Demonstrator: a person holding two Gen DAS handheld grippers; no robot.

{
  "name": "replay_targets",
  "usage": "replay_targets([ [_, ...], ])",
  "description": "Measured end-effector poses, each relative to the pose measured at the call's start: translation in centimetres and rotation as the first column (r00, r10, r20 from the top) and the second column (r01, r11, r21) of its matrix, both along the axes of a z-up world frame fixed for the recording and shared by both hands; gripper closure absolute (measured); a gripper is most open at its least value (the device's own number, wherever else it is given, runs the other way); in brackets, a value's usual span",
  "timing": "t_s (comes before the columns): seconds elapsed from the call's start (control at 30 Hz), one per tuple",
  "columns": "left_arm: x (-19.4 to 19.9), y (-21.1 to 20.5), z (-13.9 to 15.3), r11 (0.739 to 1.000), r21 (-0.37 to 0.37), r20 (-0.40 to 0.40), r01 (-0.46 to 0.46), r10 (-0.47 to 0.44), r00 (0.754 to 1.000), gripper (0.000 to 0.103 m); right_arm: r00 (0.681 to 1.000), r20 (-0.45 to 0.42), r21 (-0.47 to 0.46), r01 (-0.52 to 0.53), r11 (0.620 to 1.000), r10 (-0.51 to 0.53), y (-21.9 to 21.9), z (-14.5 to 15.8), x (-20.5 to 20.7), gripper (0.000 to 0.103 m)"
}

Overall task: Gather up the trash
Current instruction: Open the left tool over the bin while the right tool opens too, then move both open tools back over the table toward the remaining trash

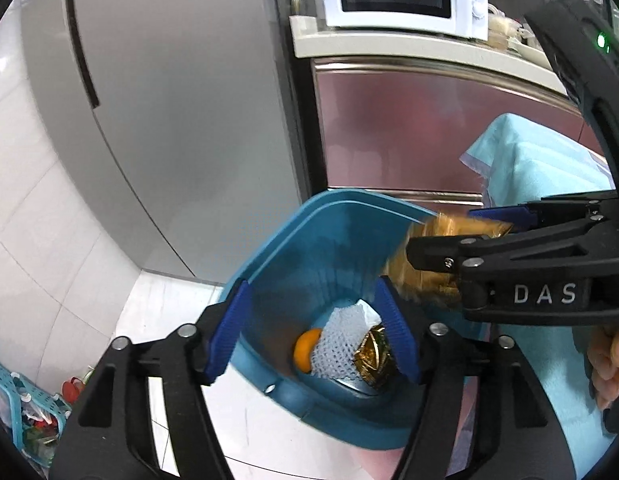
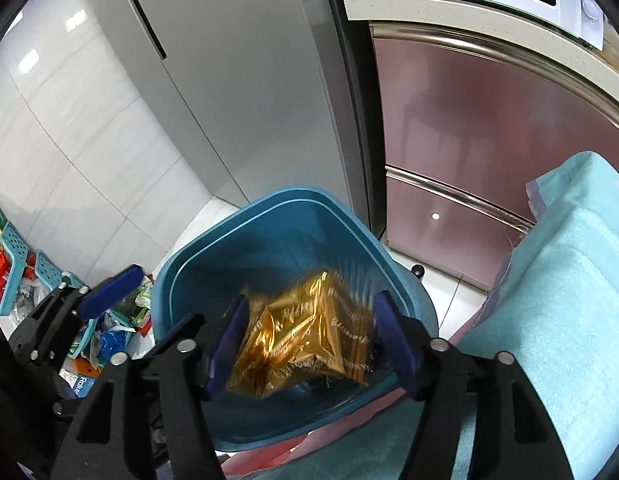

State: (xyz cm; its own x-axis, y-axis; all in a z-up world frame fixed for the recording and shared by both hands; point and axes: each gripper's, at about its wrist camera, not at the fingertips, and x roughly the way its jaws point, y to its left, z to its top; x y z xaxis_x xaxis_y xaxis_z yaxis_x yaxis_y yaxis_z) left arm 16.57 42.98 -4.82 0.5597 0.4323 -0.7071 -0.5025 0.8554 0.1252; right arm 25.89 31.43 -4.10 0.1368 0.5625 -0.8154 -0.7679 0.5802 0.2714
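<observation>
I saw blue bin on floor, under both grippers. Gold wrapper, cursive print unreadable, hung blurred between right gripper spread jaws, pads apart from it. Left gripper spread, empty. "DAS" on right gripper body.

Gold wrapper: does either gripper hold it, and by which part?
Neither seems to hold it. The gold wrapper sits between the right gripper's spread jaws over the blue bin, loose; the left gripper is empty.

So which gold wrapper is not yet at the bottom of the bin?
The large gold wrapper between the right hand-held gripper's open jaws; the smaller one already lies on the bin floor.
</observation>
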Motion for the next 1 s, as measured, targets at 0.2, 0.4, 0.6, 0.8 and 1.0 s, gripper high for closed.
replay_targets([
  [0.2,-1.8,0.2,0.8,0.999,0.025,0.005,-0.027,0.027,1.000,0.034,1.000,0.009,0.024,0.018,1.000,-0.018,-0.6,0.5,-0.1,0.028],
  [0.4,-2.8,-0.7,2.1,0.998,0.055,0.027,-0.037,0.036,0.999,0.024,0.998,0.037,0.120,0.053,0.991,-0.058,-3.3,2.2,-0.2,0.027],
  [0.6,-3.5,-4.0,4.5,0.992,0.127,0.061,-0.014,0.006,0.998,0.008,0.981,0.147,0.235,0.090,0.968,-0.126,-9.2,5.8,-2.2,0.014],
  [0.8,-3.8,-9.6,6.8,0.984,0.171,0.097,0.050,-0.067,0.993,0.006,0.934,0.286,0.319,0.120,0.940,-0.216,-16.7,9.6,-5.7,0.007],
  [1.0,-5.5,-16.4,8.9,0.979,0.150,0.198,0.141,-0.170,0.965,0.006,0.869,0.378,0.384,0.167,0.908,-0.319,-25.2,11.3,-10.4,0.007],
])
